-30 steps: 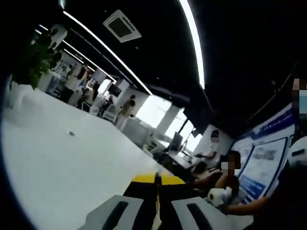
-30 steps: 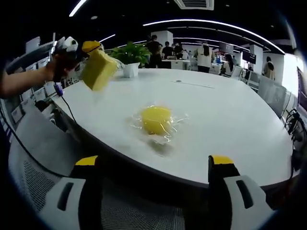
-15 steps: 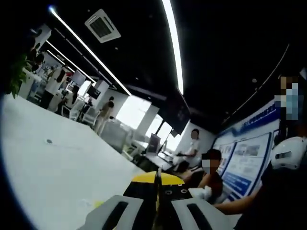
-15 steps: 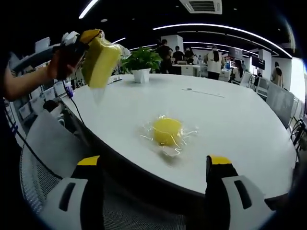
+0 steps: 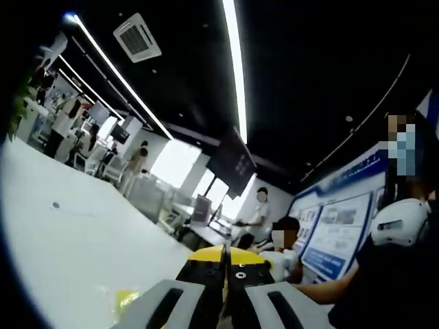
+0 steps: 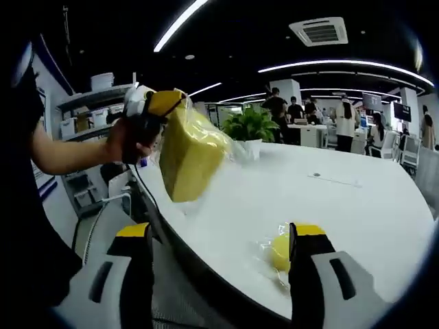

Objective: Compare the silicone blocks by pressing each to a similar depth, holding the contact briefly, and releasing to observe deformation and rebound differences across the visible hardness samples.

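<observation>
In the right gripper view, a person's hand holds my left gripper [image 6: 159, 104] up over the near table edge. It is shut on the clear wrapper of a yellow rectangular silicone block [image 6: 188, 154], which hangs tilted below it. A second yellow block [image 6: 278, 250], rounded and also in clear plastic, lies on the white table [image 6: 343, 205], partly behind the right-hand jaw. My right gripper [image 6: 221, 236] is open and holds nothing, well short of both blocks. In the left gripper view, my left gripper [image 5: 224, 257] has its yellow-tipped jaws pressed together, with a yellow scrap [image 5: 127, 299] low on the left.
A potted plant [image 6: 250, 127] stands at the far side of the table, with several people and desks behind it. Shelving [image 6: 82, 103] is at the left. Seated people [image 5: 282, 240] and wall posters [image 5: 339, 229] lie beyond the table [image 5: 68, 233].
The right gripper's view has swung left and drawn closer, so the held block looks bigger and the round block sits low by the right-hand jaw. The left gripper stays shut on the wrapper.
</observation>
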